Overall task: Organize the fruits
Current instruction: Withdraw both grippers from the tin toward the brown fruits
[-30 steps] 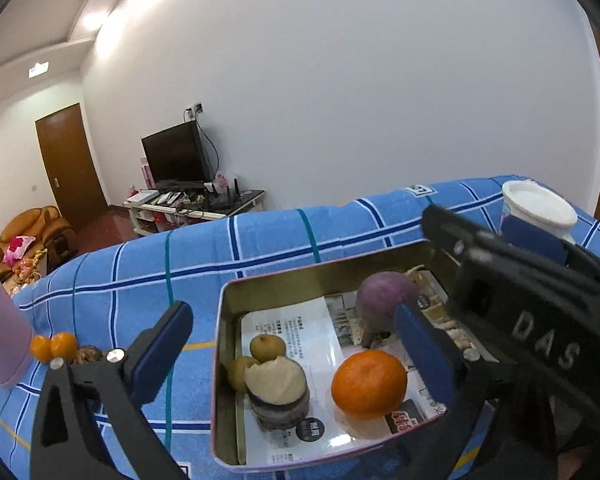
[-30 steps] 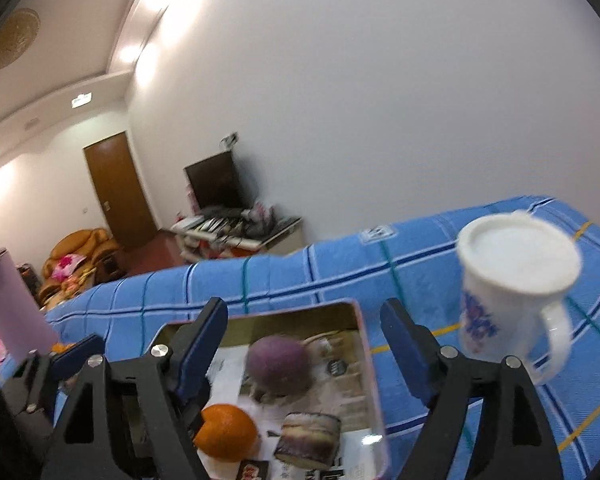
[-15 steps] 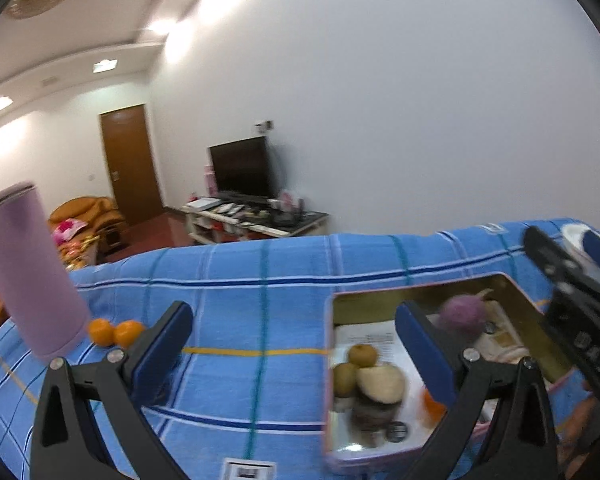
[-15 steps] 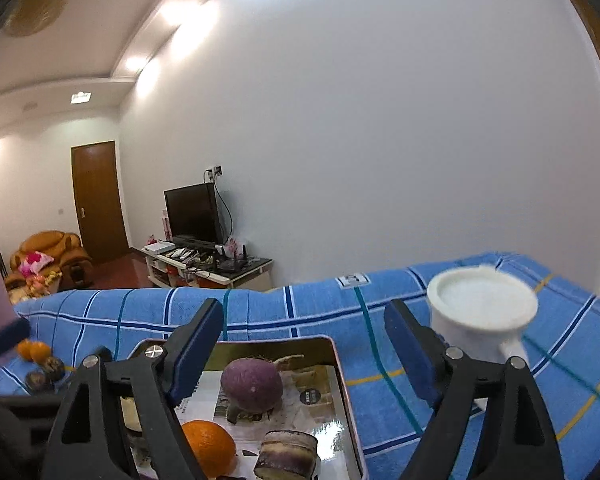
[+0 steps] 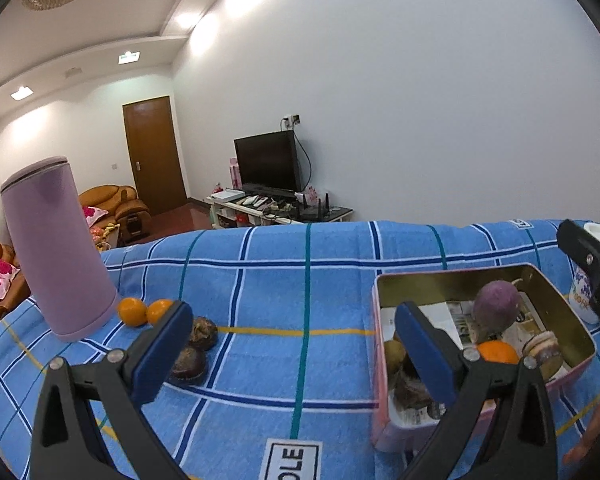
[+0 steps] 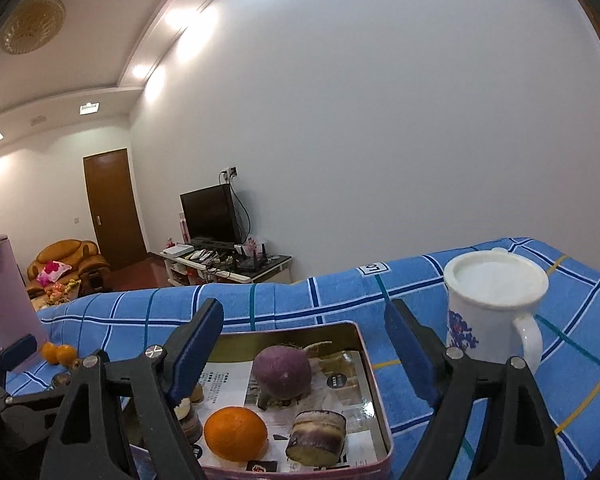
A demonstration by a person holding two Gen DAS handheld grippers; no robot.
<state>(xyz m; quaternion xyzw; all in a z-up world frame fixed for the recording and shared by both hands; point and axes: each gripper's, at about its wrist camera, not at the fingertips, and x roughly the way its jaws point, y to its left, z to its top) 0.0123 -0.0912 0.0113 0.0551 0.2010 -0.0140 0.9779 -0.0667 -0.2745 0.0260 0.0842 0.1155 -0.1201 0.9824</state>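
A pink metal tin (image 5: 483, 280) (image 6: 373, 380) lined with printed paper sits on a blue checked cloth. It holds a purple round root (image 5: 495, 306) (image 6: 282, 372), an orange (image 5: 498, 352) (image 6: 236, 434), small brownish fruits (image 5: 393, 350) and cut sugarcane pieces (image 6: 316, 432). Two small oranges (image 5: 144, 311) (image 6: 59, 354) and two dark brown fruits (image 5: 196, 346) lie on the cloth left of the tin. My left gripper (image 5: 292, 340) is open and empty, above the cloth between these and the tin. My right gripper (image 6: 303, 344) is open and empty over the tin.
A tall lilac tumbler (image 5: 56, 248) (image 6: 4, 300) stands at the left beside the small oranges. A white lidded mug (image 6: 495, 304) (image 5: 581, 284) stands right of the tin. The cloth's far edge drops off to the room behind.
The left gripper has swung left, away from over the tin, bringing the tumbler and loose fruits into view. The right gripper has settled, still over the tin.
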